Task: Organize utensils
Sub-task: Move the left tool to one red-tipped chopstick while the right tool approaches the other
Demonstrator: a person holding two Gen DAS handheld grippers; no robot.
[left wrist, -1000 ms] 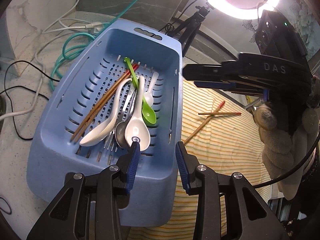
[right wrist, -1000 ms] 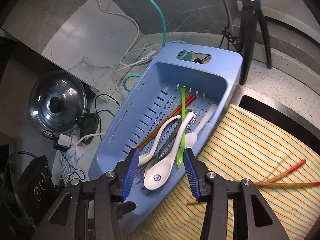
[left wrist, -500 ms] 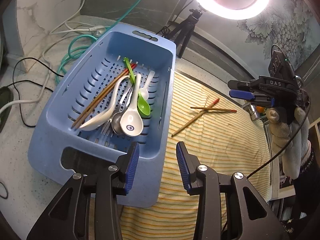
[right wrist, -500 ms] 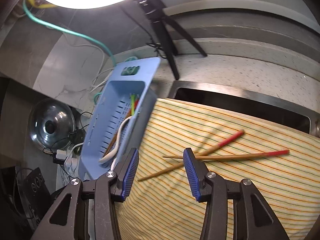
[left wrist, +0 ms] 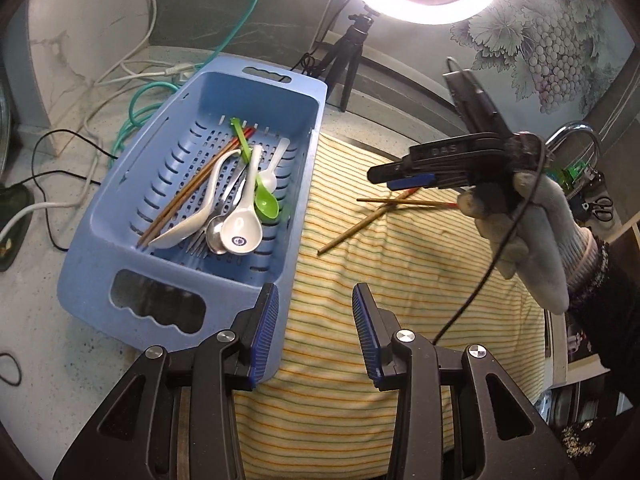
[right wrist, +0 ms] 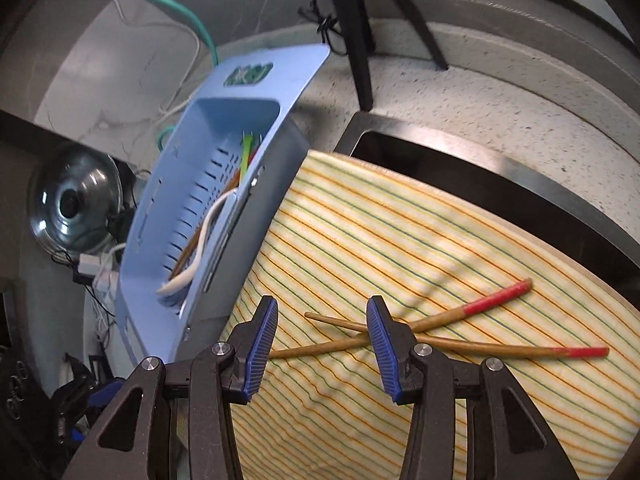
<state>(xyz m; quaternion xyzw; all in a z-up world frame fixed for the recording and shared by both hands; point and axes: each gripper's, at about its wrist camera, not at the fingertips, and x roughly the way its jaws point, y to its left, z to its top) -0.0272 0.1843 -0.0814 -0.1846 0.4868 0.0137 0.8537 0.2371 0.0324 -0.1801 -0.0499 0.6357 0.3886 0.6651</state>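
Right tongs (right wrist: pixel 322 344) poised over two crossed chopsticks (right wrist: pixel 444 322) on the striped cloth (right wrist: pixel 400 240); pickup not yet made.

Step judged: fetching the loose chopsticks, which lie on the cloth beside the blue basket (left wrist: pixel 120 200). Both tongs are released and grasp nothing; the left tongs (left wrist: pixel 314 338) hang over the cloth by the basket's near corner. Next move calls for lowering and closing on one stick, clear of the crossing. Only the left view shows the spoons (left wrist: pixel 240 228) inside the basket; only the right view shows the chopsticks close.

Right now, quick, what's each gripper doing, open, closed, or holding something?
Left gripper: open, empty, above the blue basket's near corner.
Right gripper: open, holding nothing, poised over the crossed chopsticks on the striped cloth.
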